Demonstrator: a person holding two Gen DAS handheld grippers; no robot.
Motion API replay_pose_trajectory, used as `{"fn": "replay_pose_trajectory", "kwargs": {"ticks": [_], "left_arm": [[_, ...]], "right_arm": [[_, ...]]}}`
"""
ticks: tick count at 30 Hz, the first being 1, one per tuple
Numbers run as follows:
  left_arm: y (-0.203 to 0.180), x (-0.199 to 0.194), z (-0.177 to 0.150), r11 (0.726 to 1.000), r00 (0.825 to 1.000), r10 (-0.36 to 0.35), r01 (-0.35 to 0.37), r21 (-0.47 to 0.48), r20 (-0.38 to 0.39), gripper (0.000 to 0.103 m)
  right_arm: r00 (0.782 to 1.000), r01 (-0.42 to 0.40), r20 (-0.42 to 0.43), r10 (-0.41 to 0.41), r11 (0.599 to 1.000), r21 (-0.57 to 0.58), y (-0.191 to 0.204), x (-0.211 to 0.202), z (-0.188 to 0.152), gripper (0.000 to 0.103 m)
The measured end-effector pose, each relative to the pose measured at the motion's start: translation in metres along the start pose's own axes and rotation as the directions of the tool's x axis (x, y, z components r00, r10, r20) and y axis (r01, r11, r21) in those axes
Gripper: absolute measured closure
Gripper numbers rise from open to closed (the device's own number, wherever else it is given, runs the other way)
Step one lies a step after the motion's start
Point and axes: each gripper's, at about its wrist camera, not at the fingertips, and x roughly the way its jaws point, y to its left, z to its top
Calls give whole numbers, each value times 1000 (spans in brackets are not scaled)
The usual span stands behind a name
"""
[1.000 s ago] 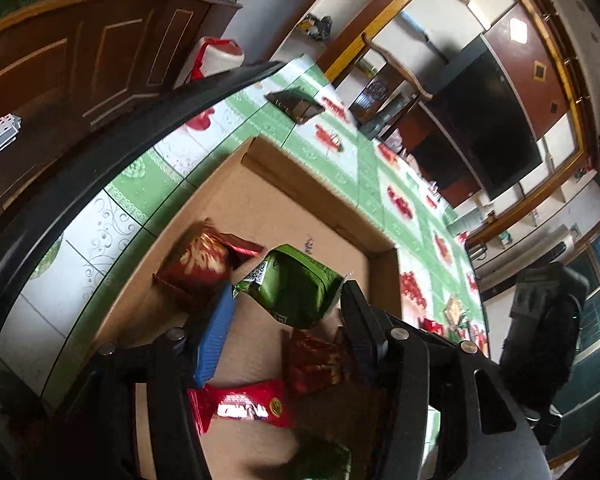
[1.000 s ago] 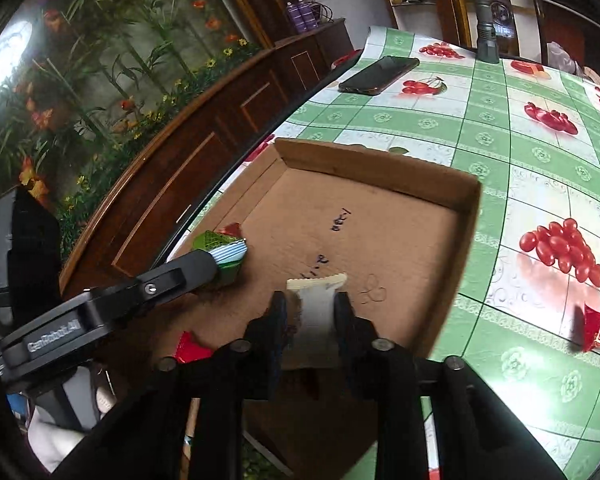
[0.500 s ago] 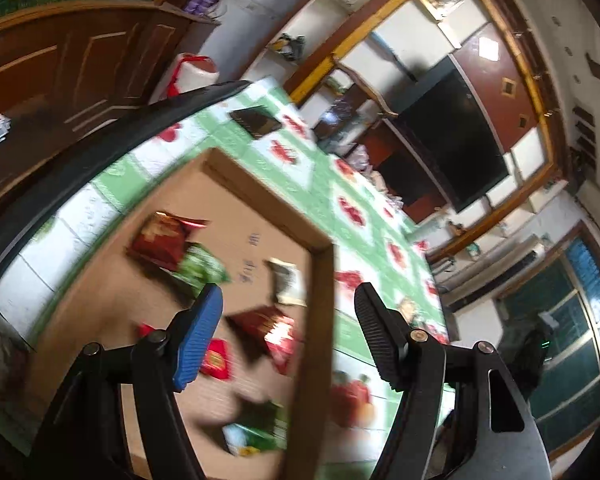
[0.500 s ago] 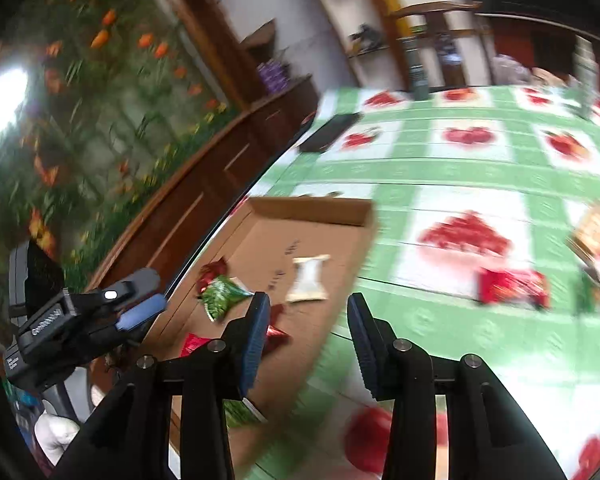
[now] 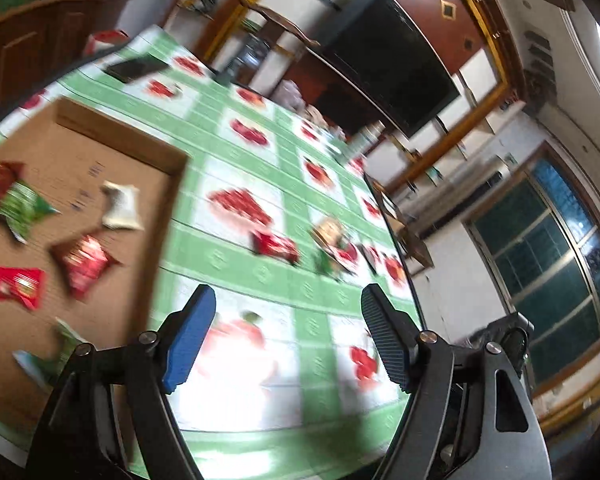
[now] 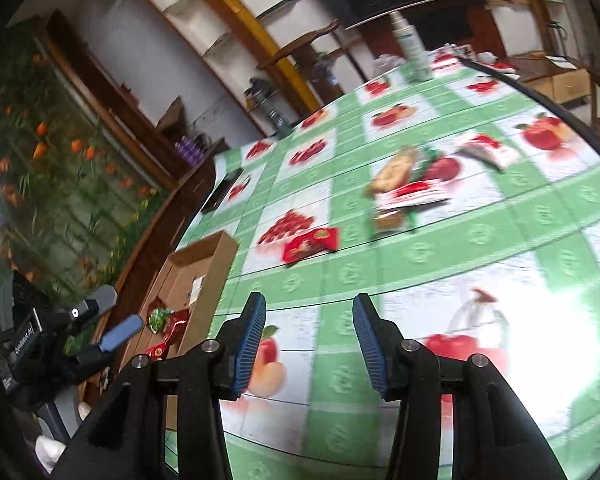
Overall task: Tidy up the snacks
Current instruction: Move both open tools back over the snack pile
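A shallow cardboard box (image 5: 148,156) lies at the left of the table and holds several snack packets, among them a white packet (image 5: 120,206), a green one (image 5: 22,208) and a red one (image 5: 84,262). The box also shows in the right wrist view (image 6: 216,256). On the tablecloth lie a red packet (image 5: 276,246) (image 6: 312,242) and a small pile of snacks (image 5: 334,248) (image 6: 404,186). My left gripper (image 5: 284,336) is open and empty above the cloth, right of the box. My right gripper (image 6: 308,340) is open and empty, short of the red packet.
A green and white fruit-print cloth (image 6: 480,240) covers the round table. A black phone (image 5: 134,68) lies at the far side, a spray bottle (image 6: 410,42) stands further back. A television (image 5: 384,68) and wooden furniture stand behind. The left gripper shows at the left in the right wrist view (image 6: 112,320).
My right gripper let go of the white packet in the box and opened. Both grippers swung right, away from the box, toward the loose snacks on the cloth.
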Motion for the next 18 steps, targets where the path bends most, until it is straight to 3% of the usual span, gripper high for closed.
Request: {"fn": "replay_pose_trajectory", "kwargs": {"ticks": [7, 18], "left_arm": [[-29, 10, -16, 998, 999, -17, 19, 55, -38, 28], [-33, 18, -19, 998, 998, -17, 21, 60, -66, 28]], "right_arm": [[1000, -6, 29, 5, 999, 33, -21, -14, 2, 52], [1000, -11, 27, 10, 999, 41, -29, -16, -1, 51]]}}
